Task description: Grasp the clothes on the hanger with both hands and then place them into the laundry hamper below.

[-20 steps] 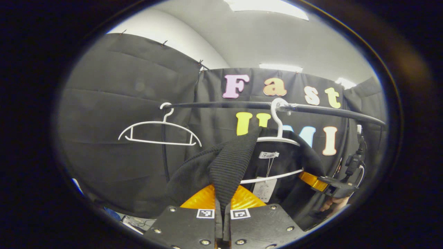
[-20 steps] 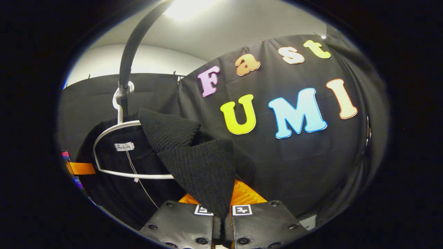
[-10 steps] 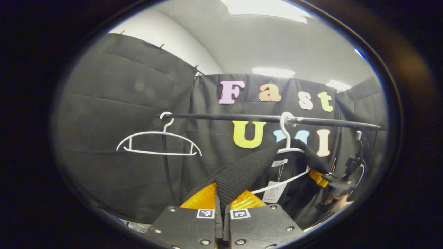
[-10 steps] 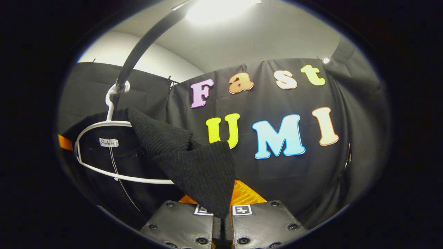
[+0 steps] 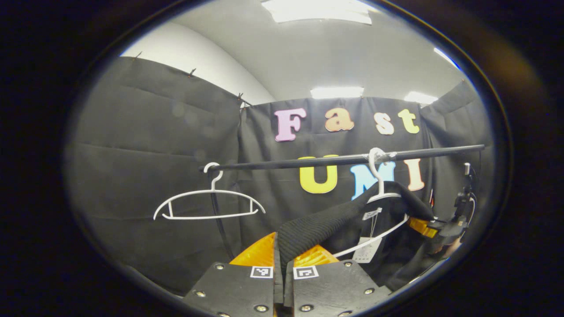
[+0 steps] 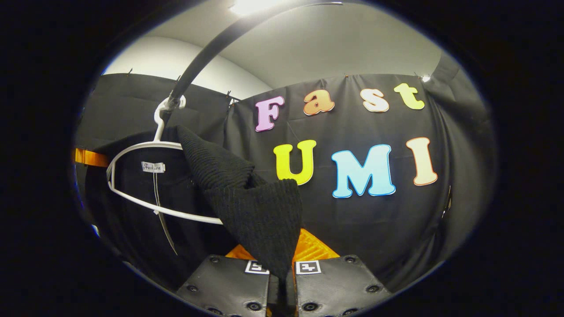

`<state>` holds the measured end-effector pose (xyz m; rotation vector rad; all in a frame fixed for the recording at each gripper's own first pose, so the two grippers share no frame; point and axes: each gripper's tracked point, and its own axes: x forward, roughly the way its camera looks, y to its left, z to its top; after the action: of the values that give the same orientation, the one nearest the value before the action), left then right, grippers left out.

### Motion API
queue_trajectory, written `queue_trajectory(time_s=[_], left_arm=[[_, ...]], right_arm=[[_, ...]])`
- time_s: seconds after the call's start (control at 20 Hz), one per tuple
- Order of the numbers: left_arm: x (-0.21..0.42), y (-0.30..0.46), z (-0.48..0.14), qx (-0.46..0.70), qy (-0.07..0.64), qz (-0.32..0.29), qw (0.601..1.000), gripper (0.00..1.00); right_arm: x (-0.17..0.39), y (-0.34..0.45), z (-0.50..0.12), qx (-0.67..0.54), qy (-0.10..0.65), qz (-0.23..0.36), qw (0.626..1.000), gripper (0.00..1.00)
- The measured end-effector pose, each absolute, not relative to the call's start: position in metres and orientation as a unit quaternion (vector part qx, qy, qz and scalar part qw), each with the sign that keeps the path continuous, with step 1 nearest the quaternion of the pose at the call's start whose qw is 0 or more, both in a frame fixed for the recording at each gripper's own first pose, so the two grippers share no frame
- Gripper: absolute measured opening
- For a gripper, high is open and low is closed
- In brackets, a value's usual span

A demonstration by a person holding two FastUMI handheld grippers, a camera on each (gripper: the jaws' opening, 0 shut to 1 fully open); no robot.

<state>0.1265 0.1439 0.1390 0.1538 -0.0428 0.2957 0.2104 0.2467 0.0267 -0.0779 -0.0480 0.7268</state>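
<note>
In the left gripper view, our left tool pinches one shoulder of the black knit garment, which stretches sideways towards the white hanger on the rail. We should pull both shoulders off evenly.

In the right gripper view, our right tool pinches the other shoulder; the body hangs downward.

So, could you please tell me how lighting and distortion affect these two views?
Left gripper view: ceiling lights blow out, fisheye bows the rail. Right gripper view: a lamp glares at the top, the rail curves strongly, and the black garment loses detail.
</note>
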Motion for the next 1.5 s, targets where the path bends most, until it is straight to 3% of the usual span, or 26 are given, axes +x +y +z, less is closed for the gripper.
queue_trajectory(time_s=[0.35,0.4,0.45,0.65,0.8,1.05,1.5], left_arm=[[0.125,0.148,0.142,0.09,-0.02,0.131,0.987,0.04],[0.125,0.149,0.142,0.089,-0.021,0.128,0.988,0.0],[0.126,0.15,0.143,0.088,-0.022,0.124,0.988,0.04],[0.134,0.152,0.144,0.088,-0.025,0.103,0.991,0.02],[0.139,0.156,0.147,0.102,-0.035,0.087,0.99,0.02],[0.141,0.164,0.159,0.092,-0.05,0.077,0.991,0.02],[0.166,0.178,0.172,0.117,-0.047,0.047,0.991,0.04]], right_arm=[[0.168,0.252,0.027,-0.043,-0.006,0.387,0.921,0.09],[0.166,0.246,0.032,-0.04,-0.009,0.382,0.923,0.09],[0.168,0.24,0.039,-0.037,-0.018,0.372,0.928,0.1],[0.178,0.229,0.055,-0.015,-0.053,0.337,0.94,0.1],[0.194,0.218,0.077,-0.053,-0.125,0.283,0.95,0.1],[0.196,0.225,0.094,-0.193,-0.246,0.238,0.92,0.1],[0.218,0.236,0.095,-0.137,-0.24,0.249,0.928,0.09]])
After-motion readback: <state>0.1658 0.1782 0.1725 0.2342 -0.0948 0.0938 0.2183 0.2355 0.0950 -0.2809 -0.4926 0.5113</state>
